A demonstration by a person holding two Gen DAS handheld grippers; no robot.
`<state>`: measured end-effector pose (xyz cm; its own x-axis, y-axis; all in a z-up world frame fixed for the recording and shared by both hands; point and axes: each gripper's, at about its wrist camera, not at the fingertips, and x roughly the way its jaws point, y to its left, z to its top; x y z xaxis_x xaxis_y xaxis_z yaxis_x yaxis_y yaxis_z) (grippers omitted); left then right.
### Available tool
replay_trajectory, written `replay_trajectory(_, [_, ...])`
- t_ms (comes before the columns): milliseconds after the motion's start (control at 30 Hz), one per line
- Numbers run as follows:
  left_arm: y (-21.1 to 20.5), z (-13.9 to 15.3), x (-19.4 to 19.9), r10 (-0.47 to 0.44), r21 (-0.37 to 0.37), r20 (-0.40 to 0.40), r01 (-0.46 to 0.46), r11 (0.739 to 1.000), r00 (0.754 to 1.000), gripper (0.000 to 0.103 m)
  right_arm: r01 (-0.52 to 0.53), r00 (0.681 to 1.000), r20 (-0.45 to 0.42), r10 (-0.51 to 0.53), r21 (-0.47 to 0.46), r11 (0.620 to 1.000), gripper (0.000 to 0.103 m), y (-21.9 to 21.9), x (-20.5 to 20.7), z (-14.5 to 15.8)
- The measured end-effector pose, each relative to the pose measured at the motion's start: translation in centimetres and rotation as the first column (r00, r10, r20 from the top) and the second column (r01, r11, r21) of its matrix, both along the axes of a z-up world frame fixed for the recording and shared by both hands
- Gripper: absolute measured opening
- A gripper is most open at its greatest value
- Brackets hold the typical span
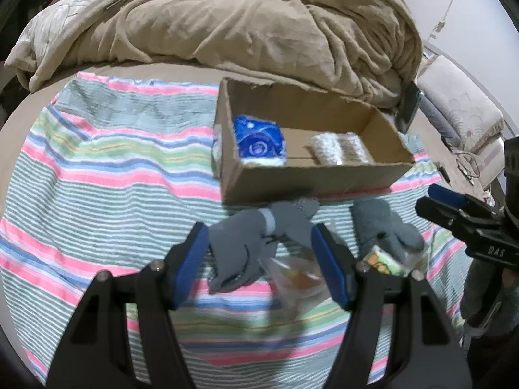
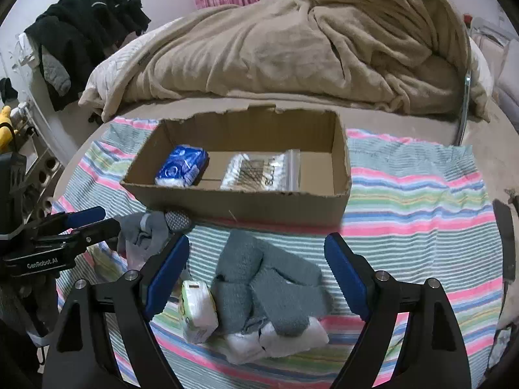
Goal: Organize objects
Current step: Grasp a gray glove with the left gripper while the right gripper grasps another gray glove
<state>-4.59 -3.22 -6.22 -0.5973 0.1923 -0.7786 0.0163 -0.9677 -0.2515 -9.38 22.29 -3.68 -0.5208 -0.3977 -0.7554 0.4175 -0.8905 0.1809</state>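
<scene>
A cardboard box (image 1: pixel 324 178) (image 2: pixel 246 201) sits on a striped cloth on the bed. It holds a blue packet (image 1: pixel 259 141) (image 2: pixel 181 165) and a clear bag of cotton swabs (image 1: pixel 339 147) (image 2: pixel 259 170). My left gripper (image 1: pixel 259 256) is open around a grey glove (image 1: pixel 246 243) (image 2: pixel 152 227) that lies over a clear plastic bag (image 1: pixel 298 278). My right gripper (image 2: pixel 256 269) is open above grey terry socks (image 2: pixel 269 278) (image 1: pixel 382 227), a small green-and-white packet (image 2: pixel 198 308) (image 1: pixel 386 262) and a white packet (image 2: pixel 275 337).
The striped cloth (image 1: pixel 113 168) (image 2: pixel 421 201) covers the near part of the bed. A heaped beige blanket (image 1: pixel 243 22) (image 2: pixel 308 48) lies behind the box. Dark clothes (image 2: pixel 87 16) hang at the far left. A phone (image 2: pixel 506 243) lies at the right edge.
</scene>
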Motion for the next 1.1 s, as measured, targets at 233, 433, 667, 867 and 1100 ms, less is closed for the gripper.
replay_trajectory(233, [-0.7, -1.6, -0.7, 0.014, -0.011, 0.033, -0.014, 1.000, 0.999, 0.067, -0.016, 0.999, 0.040, 0.016, 0.012, 1.000, 0.083, -0.7, -0.4, -1.6])
replay_trajectory(433, [-1.3, -3.1, -1.7, 0.015, -0.010, 0.063, -0.014, 1.000, 0.998, 0.067, -0.032, 0.997, 0.072, 0.031, 0.024, 0.999, 0.082, -1.4, -0.9, -3.0])
replay_trajectory(667, [-1.0, -4.3, -2.4, -0.012, -0.022, 0.064, 0.014, 1.000, 0.998, 0.067, -0.061, 0.992, 0.111, 0.057, 0.036, 0.997, 0.061, -2.4, -1.4, -4.3])
replay_trajectory(867, [-0.1, -4.3, -2.6, -0.055, -0.034, 0.043, 0.057, 0.998, 0.998, 0.056, -0.095, 0.987, 0.135, 0.087, 0.058, 0.994, 0.050, -3.4, -1.4, -5.7])
replay_trajectory(1100, [1.0, -3.6, -2.1, -0.081, -0.034, 0.015, 0.081, 0.996, 0.997, 0.032, -0.097, 0.988, 0.122, 0.094, 0.025, 0.995, 0.042, -2.8, -1.1, -5.0])
